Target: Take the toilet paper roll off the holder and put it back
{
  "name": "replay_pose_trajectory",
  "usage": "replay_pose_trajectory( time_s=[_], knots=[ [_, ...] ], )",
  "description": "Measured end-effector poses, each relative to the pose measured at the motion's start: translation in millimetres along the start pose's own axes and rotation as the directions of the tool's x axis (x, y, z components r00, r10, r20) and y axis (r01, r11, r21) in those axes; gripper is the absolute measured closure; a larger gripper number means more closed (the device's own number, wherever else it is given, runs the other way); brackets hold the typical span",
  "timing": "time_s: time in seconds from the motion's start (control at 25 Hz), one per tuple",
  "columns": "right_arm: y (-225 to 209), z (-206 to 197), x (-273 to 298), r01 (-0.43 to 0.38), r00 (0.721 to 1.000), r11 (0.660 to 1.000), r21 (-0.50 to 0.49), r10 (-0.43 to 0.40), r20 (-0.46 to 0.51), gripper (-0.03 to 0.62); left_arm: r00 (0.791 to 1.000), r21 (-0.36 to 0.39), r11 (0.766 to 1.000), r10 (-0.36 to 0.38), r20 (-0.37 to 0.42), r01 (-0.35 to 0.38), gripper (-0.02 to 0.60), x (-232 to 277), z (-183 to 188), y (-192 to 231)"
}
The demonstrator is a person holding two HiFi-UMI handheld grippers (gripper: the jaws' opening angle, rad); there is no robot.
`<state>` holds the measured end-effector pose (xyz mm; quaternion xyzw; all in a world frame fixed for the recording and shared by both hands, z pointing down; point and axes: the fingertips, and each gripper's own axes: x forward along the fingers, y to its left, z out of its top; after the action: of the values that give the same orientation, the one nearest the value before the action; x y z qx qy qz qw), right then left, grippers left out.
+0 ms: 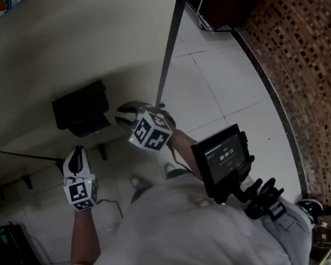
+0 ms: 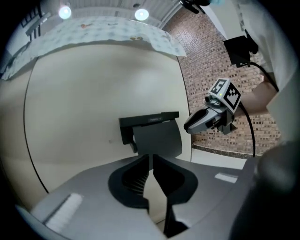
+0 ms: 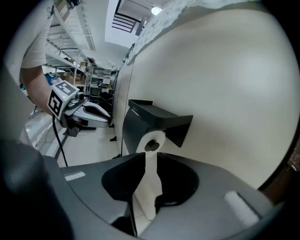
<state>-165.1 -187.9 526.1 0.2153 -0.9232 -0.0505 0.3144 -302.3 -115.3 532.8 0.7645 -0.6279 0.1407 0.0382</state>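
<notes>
here | cream wall (image 1: 75, 49), holder (image 1: 83, 114) | white tile floor (image 1: 226, 80) | brick (image 1: 313, 71), seemingly

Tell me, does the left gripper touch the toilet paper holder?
Apart. The right gripper view shows the left gripper well clear of the holder, floor between them. Its jaws are closing on nothing.

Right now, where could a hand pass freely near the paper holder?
Bare cream wall above and left of the holder; floor tiles past the wall's edge. Crowded at the holder: left tongs and right tongs, both closing, nothing between them.
</notes>
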Motion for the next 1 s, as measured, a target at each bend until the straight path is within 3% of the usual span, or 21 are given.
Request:
replay_pose_trajectory(
  time_s=[0.44, 0.64, 1.0],
  knots=[
    [36.1, -0.8, -73.3, -0.01, 0.993, 1.0, -0.002, 0.01, 0.117, 0.58, 0.983, -0.029, 0.988, 0.152, 0.101, -0.15, 0.578, -57.3, 47.2, -78.3],
    [61.5, -30.2, -130.0, -0.051, 0.985, 0.999, -0.019, 0.053, 0.162, 0.582, 0.968, -0.093, 0.973, 0.221, 0.117, -0.21, 0.578, -90.4, 50.6, -146.4],
    [106.2, -69.7, -231.9, -0.105, 0.959, 0.994, -0.022, 0.107, 0.263, 0.582, 0.943, -0.066, 0.95, 0.31, 0.119, -0.304, 0.578, -164.5, 49.5, -258.1]
  ],
)
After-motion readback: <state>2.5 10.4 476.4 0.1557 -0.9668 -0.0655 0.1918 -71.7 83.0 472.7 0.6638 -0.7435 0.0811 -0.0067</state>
